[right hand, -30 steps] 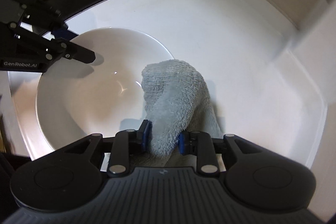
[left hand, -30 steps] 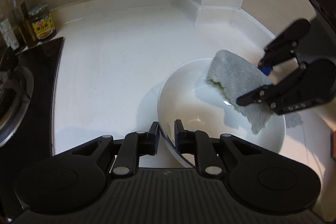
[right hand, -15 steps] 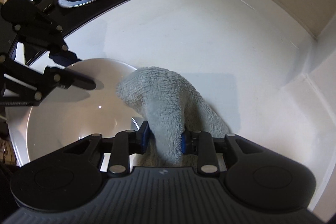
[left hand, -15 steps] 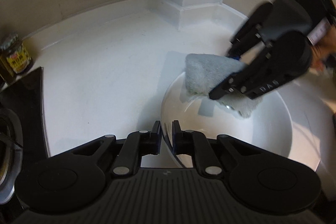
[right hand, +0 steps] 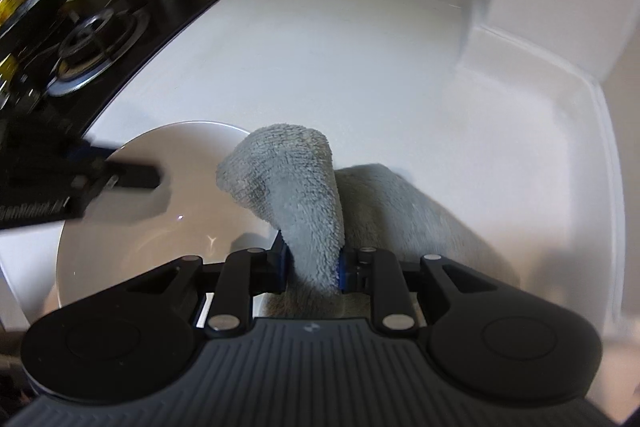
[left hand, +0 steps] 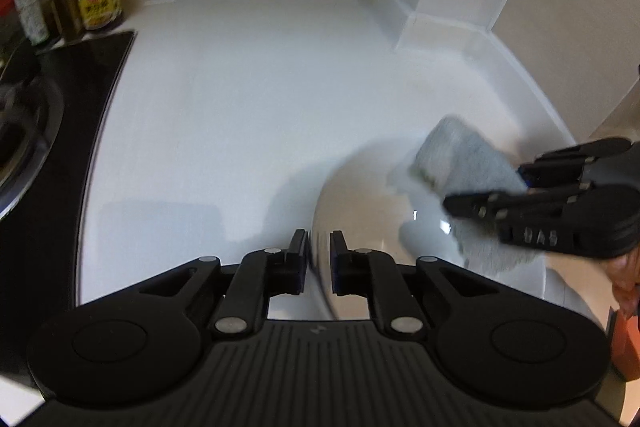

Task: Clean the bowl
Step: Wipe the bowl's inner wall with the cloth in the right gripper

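Since half a second ago, the grey cloth (right hand: 292, 187) has slid back toward the bowl's (right hand: 160, 227) right rim. Right gripper (right hand: 312, 263) jaws clench the cloth for wiping; left gripper (left hand: 319, 255) jaws pinch the near rim, likely steadying it on the white bench (left hand: 240, 87) beside the stove (right hand: 96, 31).

Matte black left gripper (left hand: 319, 254), ribbed grey housing, silver screws, blue pads (right hand: 282, 265), white lettering
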`<state>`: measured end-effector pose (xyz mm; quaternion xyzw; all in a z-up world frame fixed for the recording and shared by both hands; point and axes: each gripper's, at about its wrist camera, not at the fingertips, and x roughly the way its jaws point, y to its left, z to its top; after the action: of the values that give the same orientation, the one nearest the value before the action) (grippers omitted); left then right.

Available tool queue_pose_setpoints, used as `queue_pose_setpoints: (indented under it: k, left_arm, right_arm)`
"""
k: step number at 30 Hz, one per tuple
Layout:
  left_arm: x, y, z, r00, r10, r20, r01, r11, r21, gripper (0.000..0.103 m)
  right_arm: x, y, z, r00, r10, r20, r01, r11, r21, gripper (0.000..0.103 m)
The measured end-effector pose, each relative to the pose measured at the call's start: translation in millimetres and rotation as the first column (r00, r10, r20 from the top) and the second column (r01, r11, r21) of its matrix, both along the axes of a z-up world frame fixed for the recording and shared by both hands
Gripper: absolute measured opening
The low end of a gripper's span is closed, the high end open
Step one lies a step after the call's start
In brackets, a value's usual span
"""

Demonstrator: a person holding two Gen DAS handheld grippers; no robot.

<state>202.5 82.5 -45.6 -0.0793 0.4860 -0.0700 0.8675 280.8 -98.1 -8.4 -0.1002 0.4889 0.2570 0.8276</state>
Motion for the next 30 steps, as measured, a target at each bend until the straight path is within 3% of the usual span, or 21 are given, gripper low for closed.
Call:
queue_pose_setpoints:
  k: [4, 7, 11, 14, 20, 26, 30]
  left_arm:
    - [-12.9, 1.7, 2.8, 0.999, 0.049, -0.009, -0.049, 0.999, -0.023, 0.014]
    - [-13.4, 1.1, 2.8, 1.000, 0.016, 0.010, -0.016, 1.000, 0.004, 0.010]
    - [-5.6, 3.6, 3.0, 0.998, -0.056, 0.018, 0.056, 0.998, 0.025, 0.006]
    - [1.9, 3.7, 2.4, 0.991, -0.131, 0.022, 0.130, 0.991, 0.043, 0.004]
    - [11.4, -6.8, 2.1, 0.959, -0.281, 0.040, 0.275, 0.954, 0.115, 0.005]
    - [21.5, -13.4, 1.3, 0.922, -0.384, 0.046, 0.374, 0.916, 0.145, 0.004]
    - [25.8, -17.0, 0.5, 0.906, -0.420, 0.050, 0.409, 0.900, 0.148, 0.004]
  right_arm:
    - [-9.4, -7.3, -1.3, 0.997, -0.082, -0.011, 0.082, 0.996, 0.027, 0.017]
    - [-20.2, -7.8, -1.8, 0.992, -0.127, -0.015, 0.128, 0.991, 0.031, 0.017]
    - [-32.5, -8.8, 0.3, 0.995, -0.094, -0.016, 0.095, 0.995, 0.013, 0.017]
    - [-38.4, -7.4, 3.7, 0.998, 0.033, -0.060, -0.034, 0.999, -0.025, 0.022]
    - [-26.3, -3.2, 13.1, 0.959, 0.248, -0.139, -0.258, 0.964, -0.066, 0.026]
    - [-3.5, 15.9, 17.1, 0.920, 0.373, -0.121, -0.389, 0.907, -0.161, 0.025]
    - [14.3, 29.3, 17.7, 0.911, 0.399, -0.103, -0.411, 0.896, -0.167, 0.021]
